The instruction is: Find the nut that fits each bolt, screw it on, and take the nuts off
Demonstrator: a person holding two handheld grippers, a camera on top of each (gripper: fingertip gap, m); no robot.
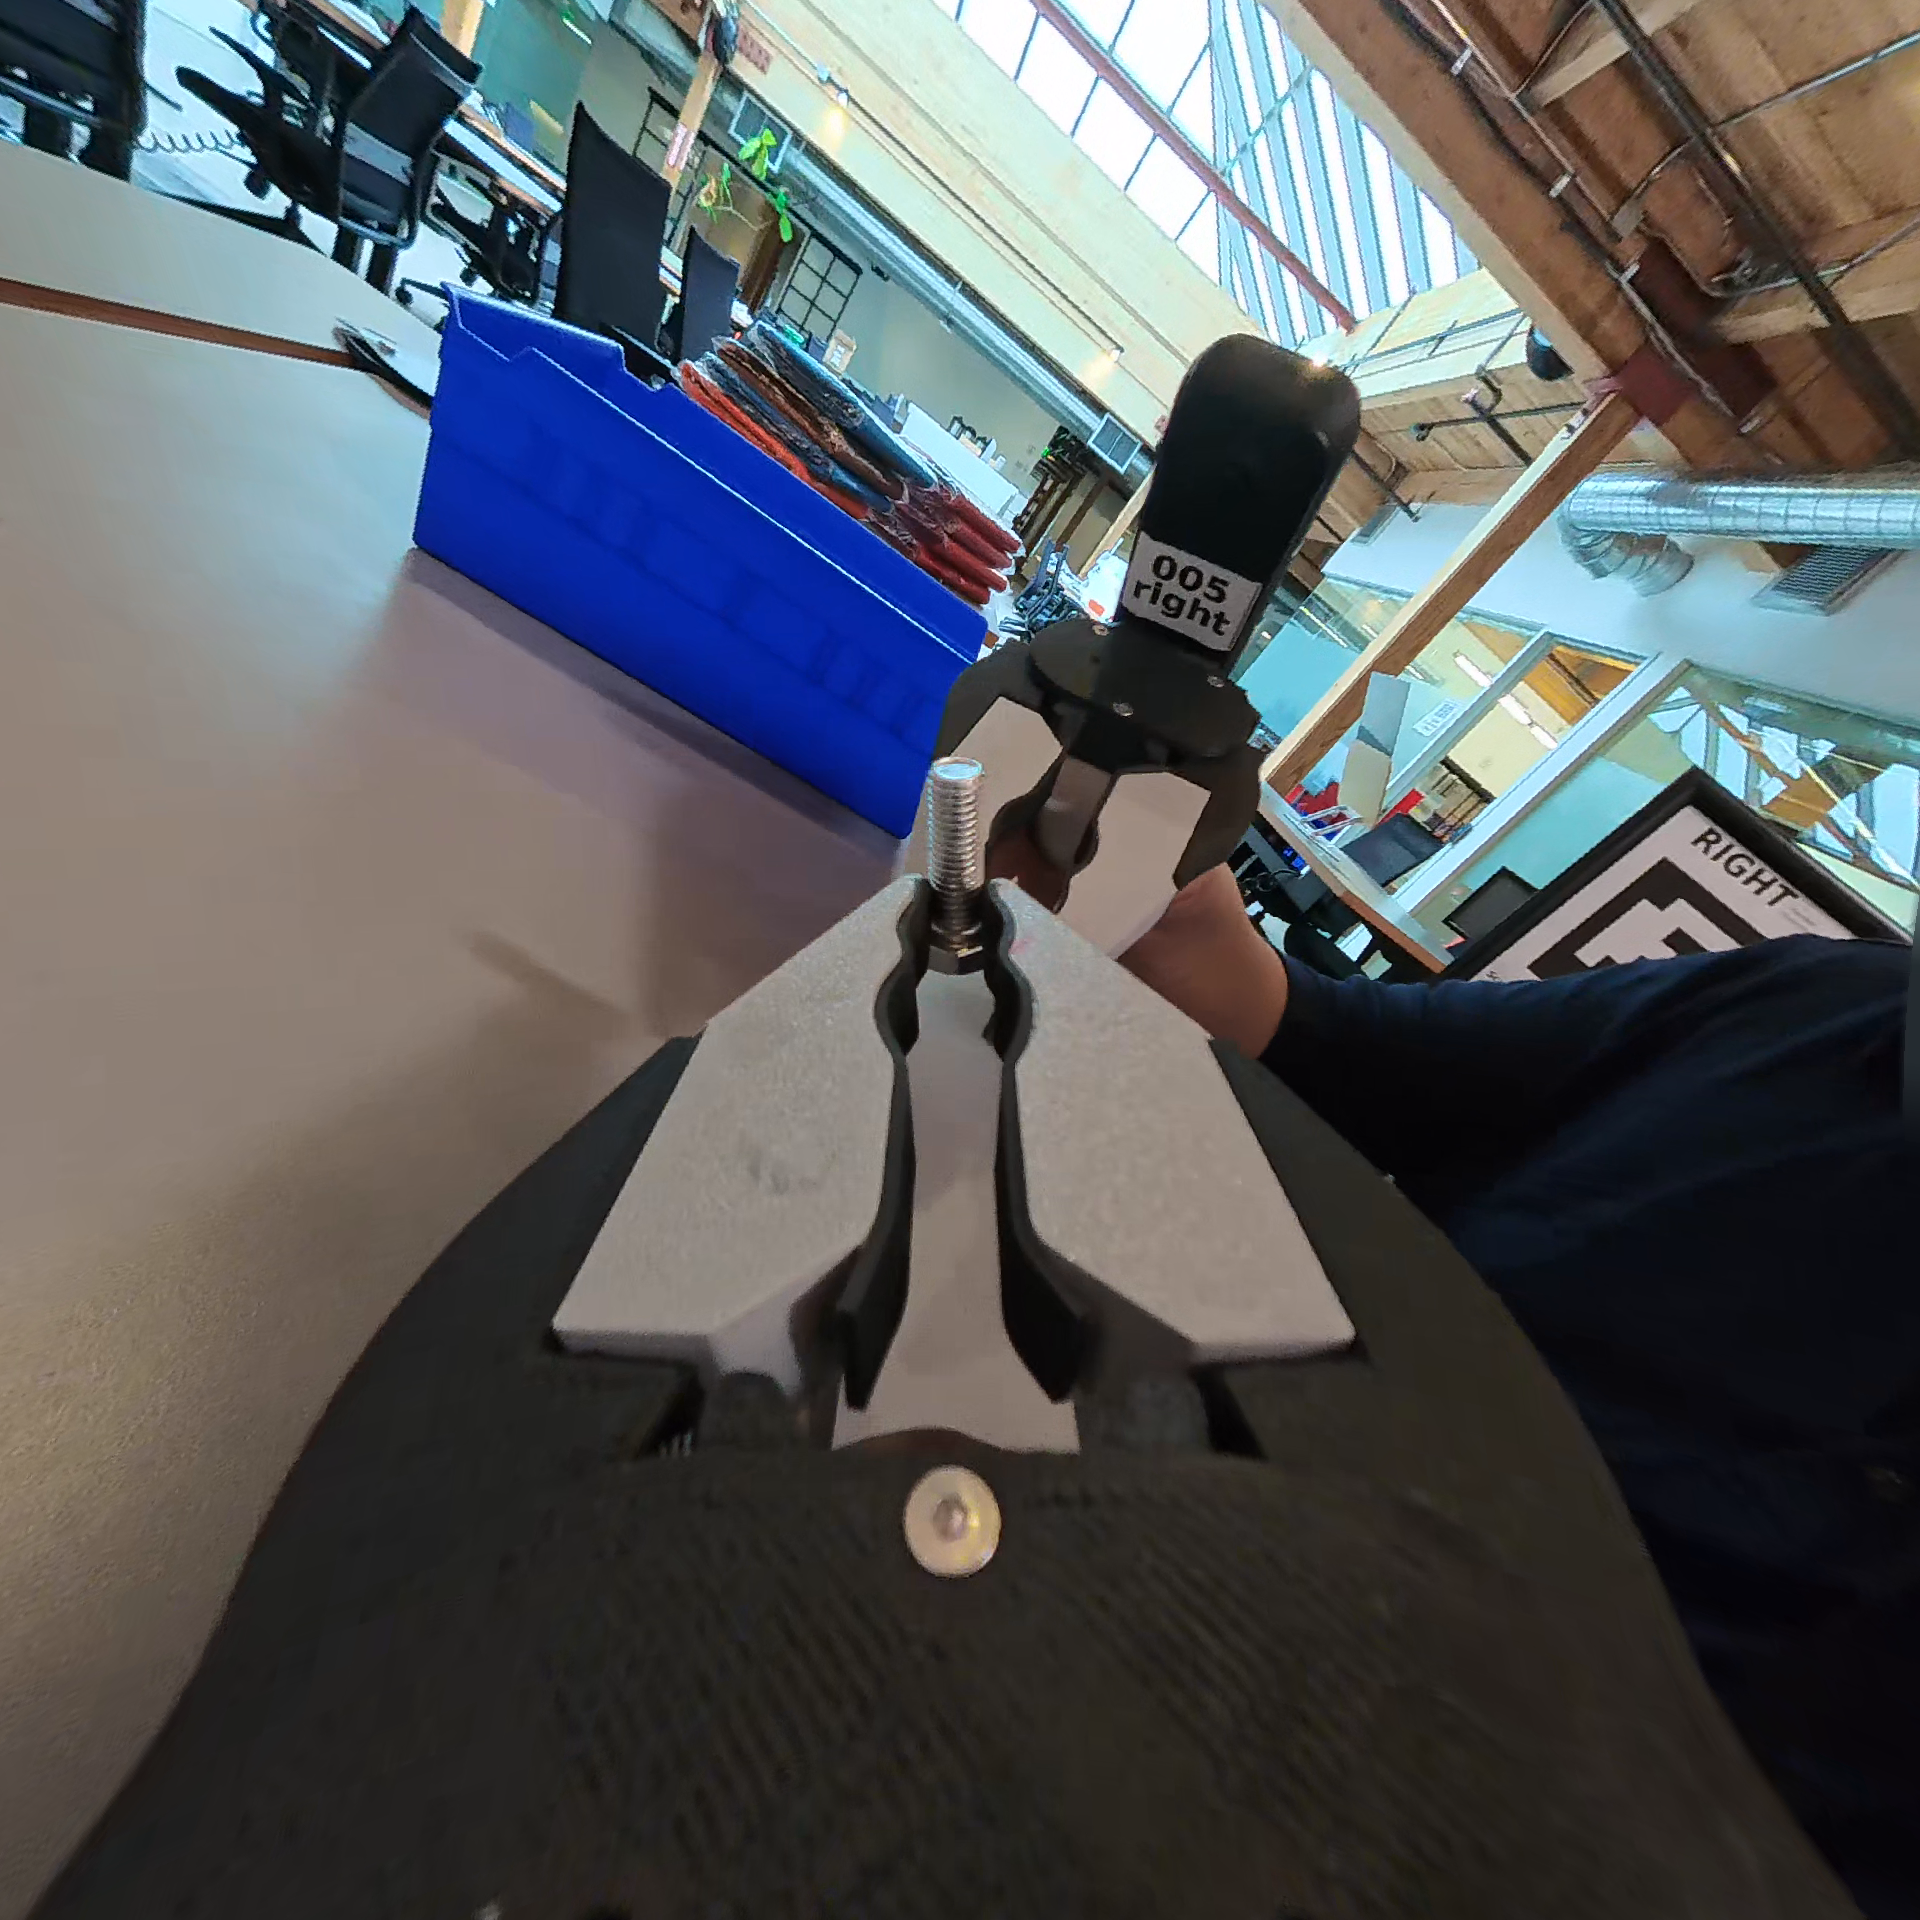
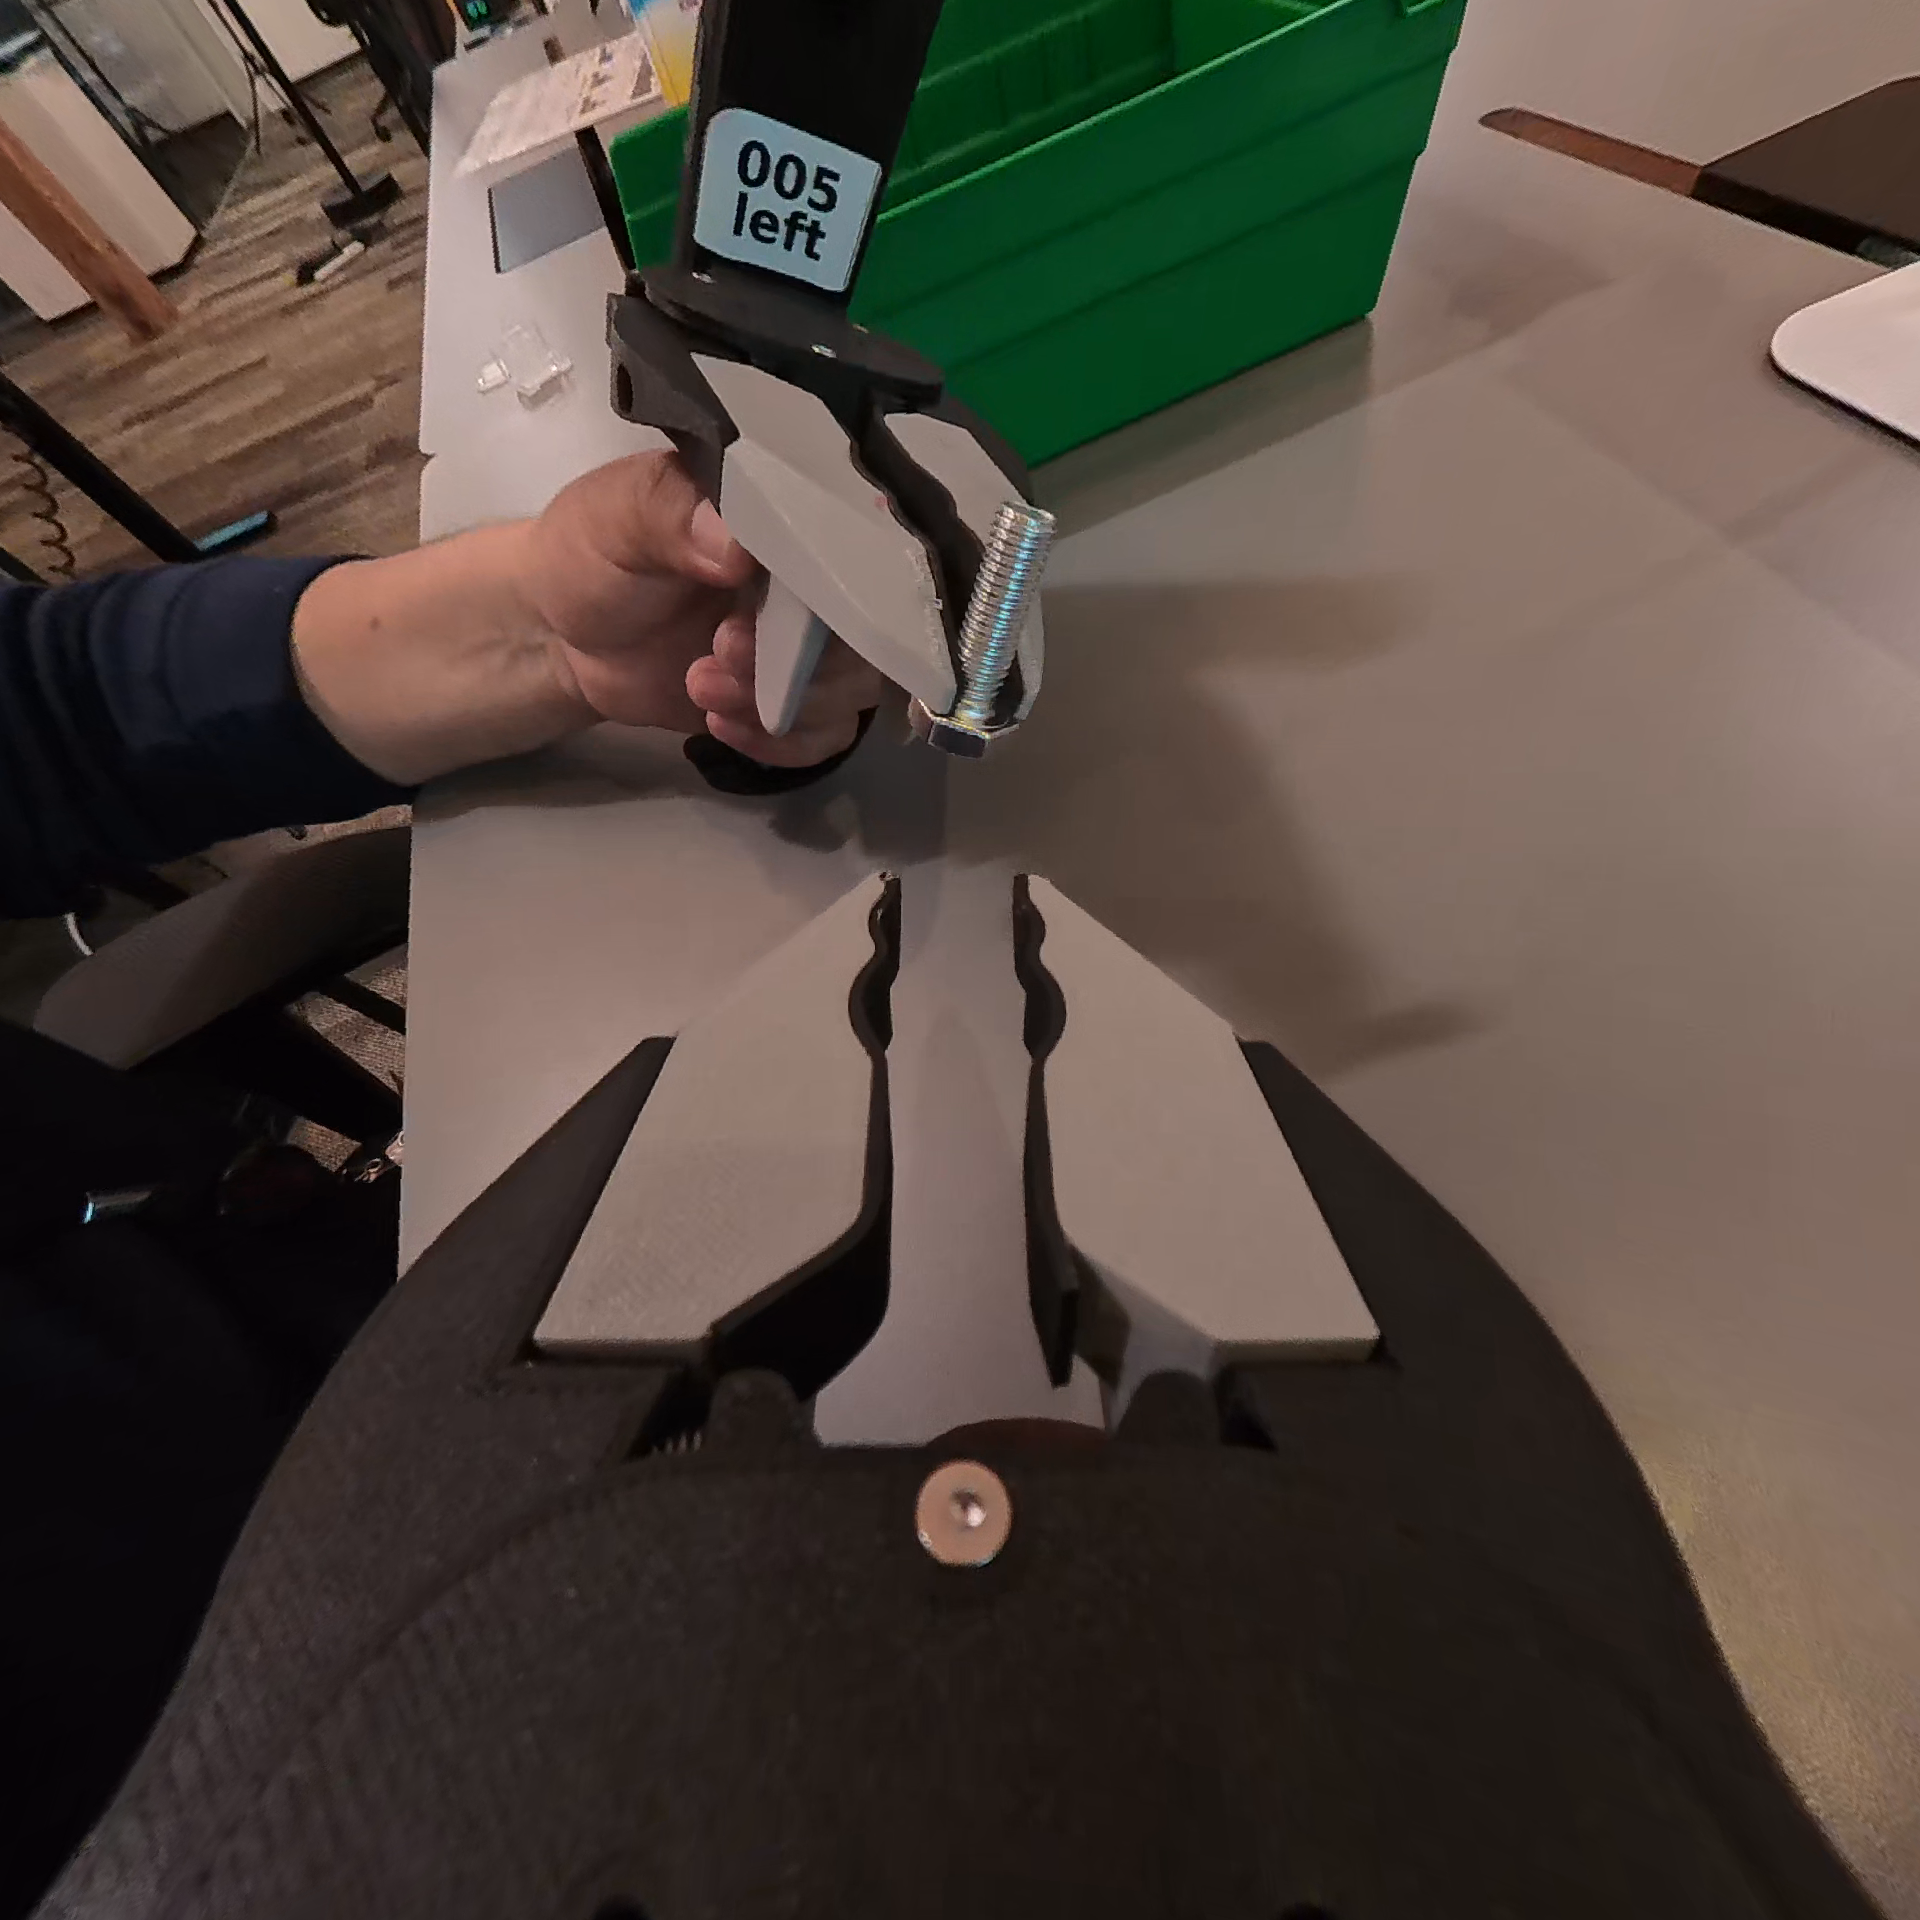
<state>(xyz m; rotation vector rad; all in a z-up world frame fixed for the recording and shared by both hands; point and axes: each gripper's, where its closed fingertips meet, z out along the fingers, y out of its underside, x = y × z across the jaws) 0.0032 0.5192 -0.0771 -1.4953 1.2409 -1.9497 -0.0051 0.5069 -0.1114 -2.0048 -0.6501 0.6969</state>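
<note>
My left gripper (image 1: 954,906) is shut on a silver hex bolt (image 1: 956,831), gripping it low on the shaft just above the head. The threaded end points up and no nut shows on it. In the right wrist view a hand holds the left gripper (image 2: 977,681) above the grey table (image 2: 1455,727), with the bolt (image 2: 1000,613) tilted and its hex head lowest. My right gripper (image 2: 954,896) is open and empty, a short way in front of the bolt and below it. It also shows beyond the bolt in the left wrist view (image 1: 1117,842), jaws apart.
A blue bin (image 1: 665,582) stands on the table behind the bolt. A green bin (image 2: 1122,208) stands behind the left gripper. A white flat object (image 2: 1860,353) lies at the far right. Small clear plastic pieces (image 2: 525,364) lie near the table's left edge. Left and right tips are no more than a few centimetres apart. Left tips and right tips are each some 35 centimeters from the white flat object (image 2: 1860,353).
</note>
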